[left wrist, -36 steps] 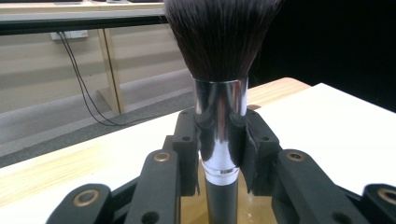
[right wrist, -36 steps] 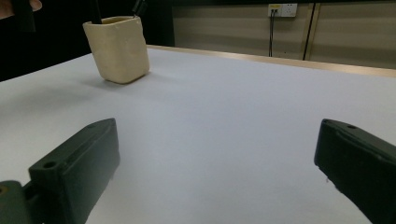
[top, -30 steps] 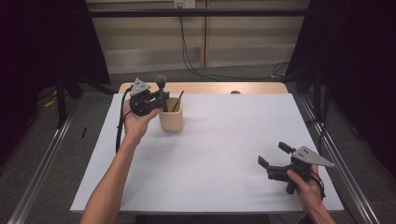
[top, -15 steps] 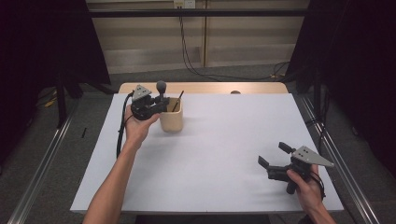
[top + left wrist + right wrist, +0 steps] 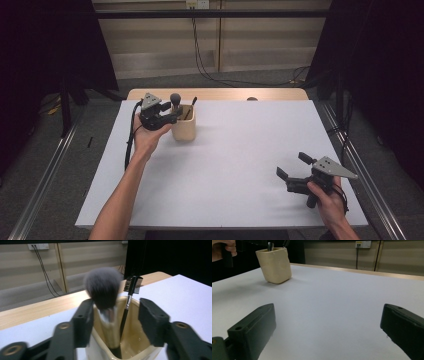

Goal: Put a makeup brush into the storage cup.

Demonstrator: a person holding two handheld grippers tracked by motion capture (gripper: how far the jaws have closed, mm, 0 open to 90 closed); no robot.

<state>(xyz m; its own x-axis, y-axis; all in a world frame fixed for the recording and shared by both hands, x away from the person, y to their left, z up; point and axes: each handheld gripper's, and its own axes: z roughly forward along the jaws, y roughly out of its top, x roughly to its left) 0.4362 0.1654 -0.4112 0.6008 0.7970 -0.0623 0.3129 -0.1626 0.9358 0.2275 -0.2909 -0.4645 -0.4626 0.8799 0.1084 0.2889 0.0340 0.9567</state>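
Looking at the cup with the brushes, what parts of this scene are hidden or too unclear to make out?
- Powder brush, left gripper view: blurred; its handle foot is hidden inside the cup.
- Comb brush, same view: its lower end is lost in the cup's depth.
- Left gripper, high view: too small to tell whether the jaws touch the cup.
- Brush tops, right gripper view: cut off by the top edge.
- Right gripper: open over bare table.

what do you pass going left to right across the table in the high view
left hand-held gripper → beige cup holding a powder brush and a thin comb brush → bare white table → right hand-held gripper
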